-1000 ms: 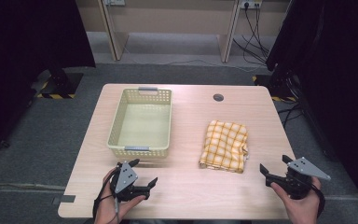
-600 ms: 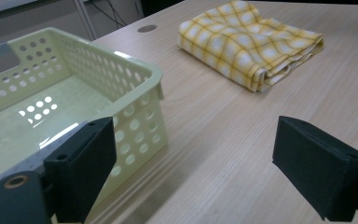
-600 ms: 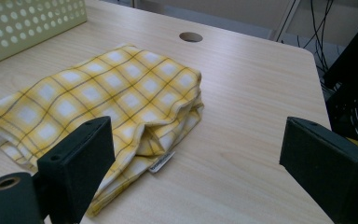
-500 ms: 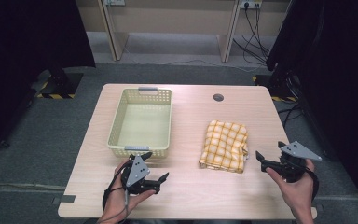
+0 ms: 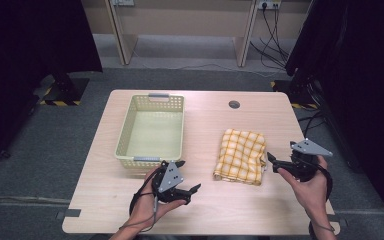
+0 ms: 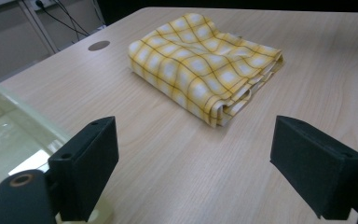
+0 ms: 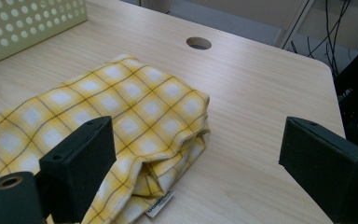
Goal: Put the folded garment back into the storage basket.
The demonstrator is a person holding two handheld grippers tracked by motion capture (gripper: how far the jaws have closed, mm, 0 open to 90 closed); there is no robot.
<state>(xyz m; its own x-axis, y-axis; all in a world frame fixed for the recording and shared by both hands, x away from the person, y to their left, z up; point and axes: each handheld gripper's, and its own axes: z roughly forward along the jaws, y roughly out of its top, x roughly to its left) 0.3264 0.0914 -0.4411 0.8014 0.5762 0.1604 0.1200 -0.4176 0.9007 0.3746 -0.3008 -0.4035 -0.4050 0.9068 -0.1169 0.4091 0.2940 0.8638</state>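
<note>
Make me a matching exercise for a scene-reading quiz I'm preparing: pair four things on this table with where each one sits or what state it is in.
Things:
1. pale green perforated plastic basket
2. folded yellow checked cloth
3. round cable hole in the wooden tabletop
4. left claw

Places or states:
A. far edge, beyond the cloth
B. jaws open, just in front of the basket
C. left half, empty
D. right half, lying flat

Pairs: 1-C, 2-D, 3-A, 4-B

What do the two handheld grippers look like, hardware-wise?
Both the left gripper and the right gripper are black with two blocky rectangular black jaws. Each carries a grey three-cornered plate dotted with small marks on top. A thin black cable trails from each. No sleeves visible on the forearms.
</note>
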